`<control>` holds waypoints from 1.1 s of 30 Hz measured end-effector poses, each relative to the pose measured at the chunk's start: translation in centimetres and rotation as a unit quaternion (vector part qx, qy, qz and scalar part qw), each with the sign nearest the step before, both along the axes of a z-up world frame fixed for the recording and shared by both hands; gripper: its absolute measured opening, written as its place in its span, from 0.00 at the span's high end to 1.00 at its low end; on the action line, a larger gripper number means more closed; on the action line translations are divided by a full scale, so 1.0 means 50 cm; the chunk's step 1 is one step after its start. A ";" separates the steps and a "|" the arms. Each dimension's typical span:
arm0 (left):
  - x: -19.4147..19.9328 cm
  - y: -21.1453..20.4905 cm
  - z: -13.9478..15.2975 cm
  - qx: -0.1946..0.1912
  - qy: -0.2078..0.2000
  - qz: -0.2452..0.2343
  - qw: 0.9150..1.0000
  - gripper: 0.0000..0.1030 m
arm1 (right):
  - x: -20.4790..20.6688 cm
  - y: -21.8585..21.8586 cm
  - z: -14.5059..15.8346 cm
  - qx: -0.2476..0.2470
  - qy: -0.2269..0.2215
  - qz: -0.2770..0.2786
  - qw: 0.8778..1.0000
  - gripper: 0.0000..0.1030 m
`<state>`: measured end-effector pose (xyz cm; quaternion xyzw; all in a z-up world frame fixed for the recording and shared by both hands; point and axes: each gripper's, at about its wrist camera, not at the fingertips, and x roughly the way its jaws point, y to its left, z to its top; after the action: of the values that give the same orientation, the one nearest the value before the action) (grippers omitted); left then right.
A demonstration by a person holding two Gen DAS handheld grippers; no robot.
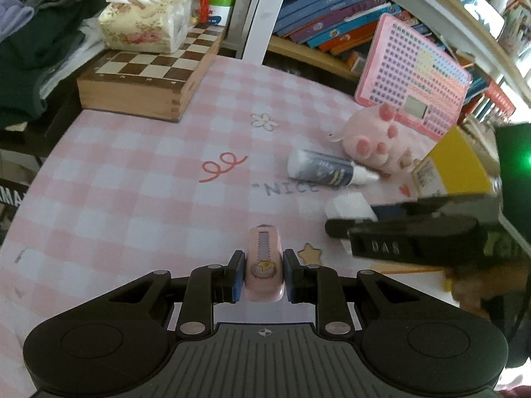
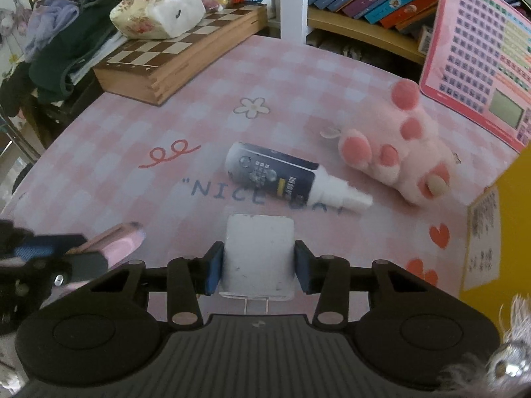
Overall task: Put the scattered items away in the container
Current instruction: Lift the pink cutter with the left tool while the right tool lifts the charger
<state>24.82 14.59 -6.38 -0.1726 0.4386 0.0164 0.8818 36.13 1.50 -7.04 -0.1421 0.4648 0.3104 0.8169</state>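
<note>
My left gripper (image 1: 264, 273) is shut on a pink utility knife (image 1: 264, 262) and holds it above the pink checked tablecloth (image 1: 132, 182). My right gripper (image 2: 258, 265) is shut on a white charger block (image 2: 258, 258), its prongs pointing back at the camera. The charger (image 1: 348, 207) and the right gripper (image 1: 415, 238) also show in the left wrist view, at the right. A dark spray bottle with a white cap (image 2: 282, 177) lies on the cloth beside a pink plush paw (image 2: 398, 152). A yellow container (image 2: 497, 232) stands at the right edge.
A wooden chessboard box (image 2: 179, 56) with a tissue pack (image 2: 156, 10) on it sits at the back left. A pink keyboard toy (image 2: 481, 56) leans at the back right. Books fill the shelf (image 2: 365, 30) behind. Clothes (image 2: 66, 43) pile at the far left.
</note>
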 end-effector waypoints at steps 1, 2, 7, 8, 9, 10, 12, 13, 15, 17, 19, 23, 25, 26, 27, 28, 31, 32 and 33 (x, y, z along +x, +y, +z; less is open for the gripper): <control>-0.002 0.001 0.002 -0.007 -0.003 0.001 1.000 0.78 | -0.006 -0.008 0.004 0.001 0.001 -0.002 1.000 0.59; -0.004 0.001 0.005 -0.011 -0.005 0.002 1.000 0.78 | -0.013 -0.015 0.007 0.002 0.003 -0.003 1.000 0.59; -0.025 -0.003 0.024 -0.019 -0.021 0.004 1.000 0.78 | -0.054 -0.058 0.023 0.009 0.006 -0.016 1.000 0.59; -0.029 -0.003 0.027 -0.021 -0.023 0.005 1.000 0.78 | -0.062 -0.065 0.025 0.008 0.006 -0.018 1.000 0.59; -0.035 -0.004 0.029 -0.022 -0.025 0.006 0.999 0.78 | -0.067 -0.071 0.026 0.008 0.007 -0.020 1.000 0.59; -0.039 -0.003 0.031 -0.025 -0.026 0.008 0.999 0.78 | -0.073 -0.077 0.026 0.008 0.008 -0.023 1.000 0.59; -0.050 -0.003 0.033 -0.031 -0.028 0.012 0.999 0.78 | -0.084 -0.085 0.028 0.007 0.009 -0.026 1.000 0.59; -0.056 -0.003 0.034 -0.031 -0.029 0.013 0.999 0.78 | -0.090 -0.089 0.030 0.007 0.008 -0.027 1.000 0.59; -0.068 -0.004 0.034 -0.031 -0.029 0.015 0.999 0.78 | -0.102 -0.096 0.036 0.008 0.005 -0.028 1.000 0.59; -0.079 -0.003 0.035 -0.034 -0.029 0.018 0.999 0.78 | -0.113 -0.103 0.043 0.010 0.003 -0.029 1.000 0.59; -0.091 -0.004 0.037 -0.039 -0.031 0.021 0.999 0.78 | -0.124 -0.108 0.050 0.013 0.001 -0.030 0.999 0.59; -0.114 -0.009 0.045 -0.037 -0.039 0.022 0.998 0.78 | -0.145 -0.119 0.061 0.016 -0.003 -0.032 0.999 0.59; -0.125 -0.012 0.048 -0.029 -0.043 0.021 0.998 0.78 | -0.155 -0.123 0.064 0.017 -0.006 -0.031 0.999 0.59; -0.130 -0.012 0.049 -0.028 -0.044 0.022 0.998 0.78 | -0.160 -0.125 0.067 0.017 -0.007 -0.031 0.999 0.59; -0.136 -0.012 0.050 -0.029 -0.045 0.023 0.998 0.78 | -0.166 -0.127 0.069 0.018 -0.008 -0.030 0.999 0.59; -0.141 -0.013 0.051 -0.030 -0.045 0.024 0.998 0.78 | -0.171 -0.128 0.072 0.018 -0.009 -0.029 0.999 0.59; -0.155 -0.015 0.054 -0.030 -0.048 0.026 0.998 0.78 | -0.187 -0.133 0.076 0.018 -0.012 -0.028 0.999 0.59; -0.159 -0.016 0.055 -0.031 -0.049 0.027 0.998 0.78 | -0.191 -0.135 0.076 0.018 -0.012 -0.028 0.999 0.59; -0.164 -0.016 0.056 -0.033 -0.049 0.028 0.998 0.78 | -0.196 -0.138 0.077 0.018 -0.011 -0.028 0.999 0.59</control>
<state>16.64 13.78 -3.60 -0.2144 0.3898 0.0176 0.8954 26.32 -5.39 -3.22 -0.1177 0.4544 0.2936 0.8327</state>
